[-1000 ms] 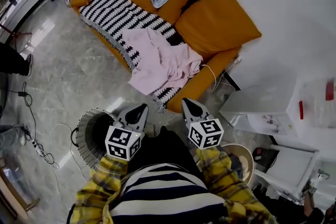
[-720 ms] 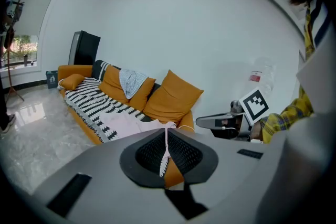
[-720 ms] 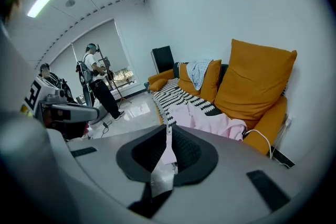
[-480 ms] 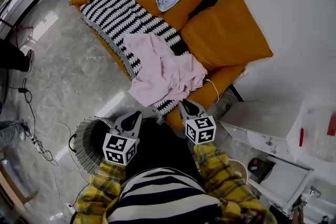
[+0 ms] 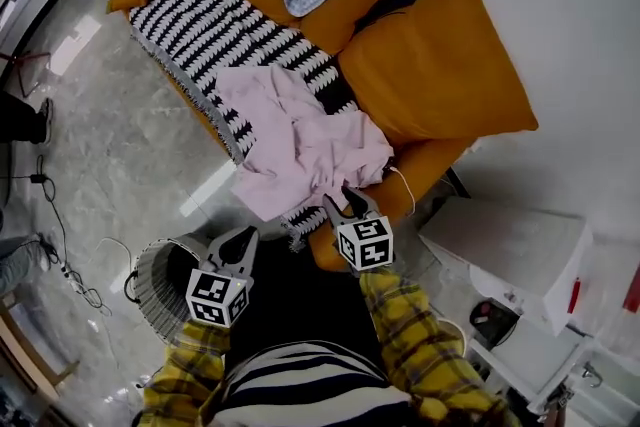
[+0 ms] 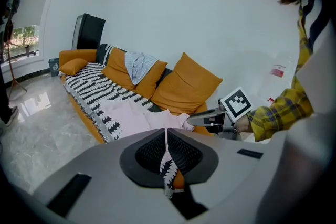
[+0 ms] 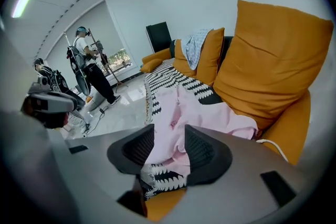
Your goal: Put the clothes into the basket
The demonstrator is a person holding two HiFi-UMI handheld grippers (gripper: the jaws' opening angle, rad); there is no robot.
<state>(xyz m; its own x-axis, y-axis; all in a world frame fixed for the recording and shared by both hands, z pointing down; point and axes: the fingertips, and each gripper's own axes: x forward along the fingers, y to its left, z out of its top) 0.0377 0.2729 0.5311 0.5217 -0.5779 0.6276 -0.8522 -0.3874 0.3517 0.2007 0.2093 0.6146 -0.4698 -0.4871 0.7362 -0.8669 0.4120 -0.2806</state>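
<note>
Lowered toward the rumpled pink garment, the right gripper has just parted empty jaws; left gripper pinched shut, empty.

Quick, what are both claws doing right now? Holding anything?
Left claw: closed, holding nothing.
Right claw: open, just been opening; nothing gripped, pink garment just ahead of it.

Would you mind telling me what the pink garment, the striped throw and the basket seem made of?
The pink garment looks like soft, matte cloth, perhaps cotton; it crumples into loose folds. The striped throw seems a thicker woven or knitted textile, with a fringed edge. The basket has a ribbed wall that suggests slatted plastic or wicker; I cannot tell which.
</note>
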